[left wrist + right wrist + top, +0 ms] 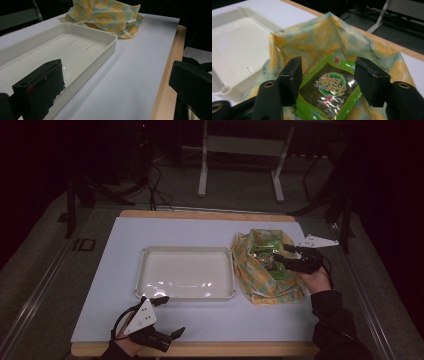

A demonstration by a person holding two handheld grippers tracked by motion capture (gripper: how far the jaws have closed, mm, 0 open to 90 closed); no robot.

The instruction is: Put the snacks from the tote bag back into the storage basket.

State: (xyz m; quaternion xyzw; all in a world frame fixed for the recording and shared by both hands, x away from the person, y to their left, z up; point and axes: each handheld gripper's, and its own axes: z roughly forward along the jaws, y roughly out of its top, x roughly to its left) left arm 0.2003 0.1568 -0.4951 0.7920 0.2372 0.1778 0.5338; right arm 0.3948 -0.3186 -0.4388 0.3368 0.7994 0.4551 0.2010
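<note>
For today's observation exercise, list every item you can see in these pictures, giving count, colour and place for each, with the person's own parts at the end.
Shallow rectangular plastic tray: one, white, empty, middle of the table.
Soft fabric bag with lemon print: one, yellow and pale green, open, just right of the tray.
Shiny green snack packet: one, green with dark centre, lying inside the bag.
Paper sheet: one, white, covering the tabletop.
Wooden table: one, light wood, edges showing.
Metal frame legs: white, on the floor beyond the table.
Left gripper: black, open, near table's front edge.
Right gripper: black, open, jaws either side of the packet.
</note>
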